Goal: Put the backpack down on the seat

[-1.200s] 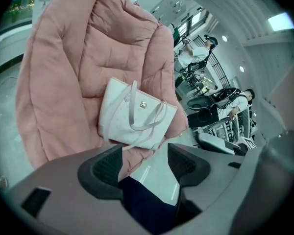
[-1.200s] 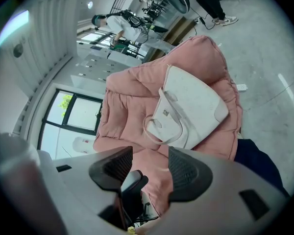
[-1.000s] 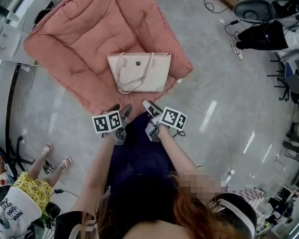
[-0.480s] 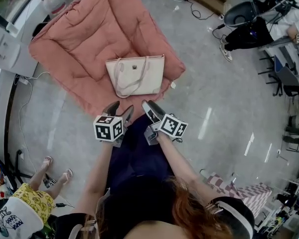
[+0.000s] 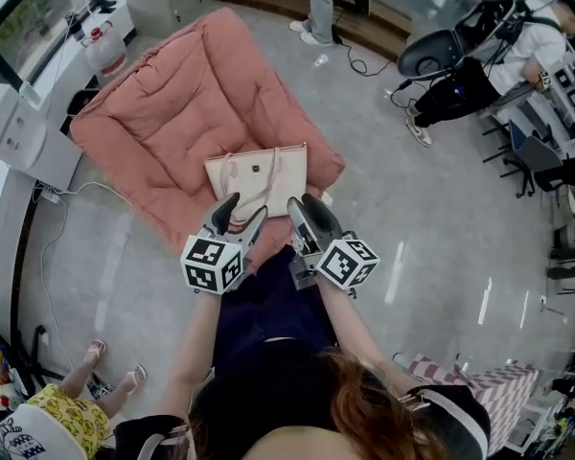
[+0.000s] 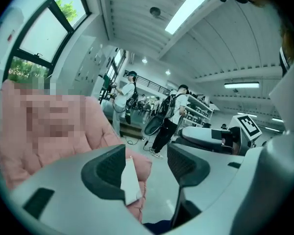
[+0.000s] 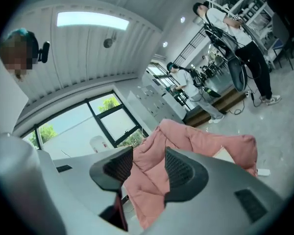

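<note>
Now cream bag on pink seat, long axis L-R, just above left gripper (nearer) & right gripper; both w/ jaws apart, empty.

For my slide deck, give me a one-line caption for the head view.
Left gripper and right gripper, both open, near a cream bag lying on a pink cushion.

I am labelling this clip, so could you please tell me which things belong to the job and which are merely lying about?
Job: cream tote bag with two handles, lying on the pink quilted cushion seat; left gripper and right gripper, both open and empty.
Lying about: black shell chair; white floor cable.
</note>
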Demonstrator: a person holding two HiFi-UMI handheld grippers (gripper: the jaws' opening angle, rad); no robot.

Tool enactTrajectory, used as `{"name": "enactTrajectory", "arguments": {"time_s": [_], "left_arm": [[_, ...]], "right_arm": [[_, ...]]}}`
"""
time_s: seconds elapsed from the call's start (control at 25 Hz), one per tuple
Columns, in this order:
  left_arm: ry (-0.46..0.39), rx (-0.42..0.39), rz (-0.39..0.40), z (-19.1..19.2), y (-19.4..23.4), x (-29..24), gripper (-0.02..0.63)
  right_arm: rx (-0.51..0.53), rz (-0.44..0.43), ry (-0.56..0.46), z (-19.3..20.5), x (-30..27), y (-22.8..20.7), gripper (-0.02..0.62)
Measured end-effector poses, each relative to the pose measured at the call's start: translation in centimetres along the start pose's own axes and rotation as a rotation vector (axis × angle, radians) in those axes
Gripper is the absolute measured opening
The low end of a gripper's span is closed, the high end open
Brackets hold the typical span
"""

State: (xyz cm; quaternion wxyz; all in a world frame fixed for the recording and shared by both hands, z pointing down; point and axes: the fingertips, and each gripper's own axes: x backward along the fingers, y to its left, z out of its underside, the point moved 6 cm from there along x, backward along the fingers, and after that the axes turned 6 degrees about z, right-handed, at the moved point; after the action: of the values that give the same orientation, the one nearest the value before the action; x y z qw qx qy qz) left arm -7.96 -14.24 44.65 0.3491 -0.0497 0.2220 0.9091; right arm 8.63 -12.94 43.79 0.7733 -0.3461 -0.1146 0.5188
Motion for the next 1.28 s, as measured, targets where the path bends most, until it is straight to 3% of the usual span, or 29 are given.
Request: {"name": "enactTrajectory", "arguments": {"time_s": [0.2, 0.32, 0.4, 0.56, 0.84, 1.08, 1.28], "left_arm": [[-0.095, -0.054, 0.046, -2.7, -1.3, 0.3, 0.264], [-0.131, -0.085, 0.008, -3.6, -1.3, 0.8, 0.16], [-0.157, -0.099, -0.009, -4.3, -1.4, 1.1, 0.082], [-0.169, -0.137, 0.014, -5.4, -1.8, 0.8, 0.029], [-0.151, -0.149, 0.052, -5.7, -2.9, -0.7, 0.018], [-0.155, -0.149, 0.066, -5.4, -3.3, 0.4, 0.018], [-0.152, -0.145, 0.058, -5.1, -3.1, 0.9, 0.018]], "right_arm": [[0.094, -0.056, -0.069, -2.1, 0.1, 2.4, 0.218], [0.122, -0.062, -0.083, -2.3, 0.3, 2.9, 0.189], [0.151, -0.058, -0.099, -2.7, 0.5, 3.3, 0.108], [0.161, -0.08, -0.127, -3.6, 0.6, 4.3, 0.043], [0.162, -0.03, -0.105, -4.2, 0.5, 4.4, 0.034], [0.148, 0.049, -0.157, -4.1, 1.3, 4.1, 0.032], [0.146, 0.044, -0.152, -3.5, 0.9, 4.5, 0.032]]}}
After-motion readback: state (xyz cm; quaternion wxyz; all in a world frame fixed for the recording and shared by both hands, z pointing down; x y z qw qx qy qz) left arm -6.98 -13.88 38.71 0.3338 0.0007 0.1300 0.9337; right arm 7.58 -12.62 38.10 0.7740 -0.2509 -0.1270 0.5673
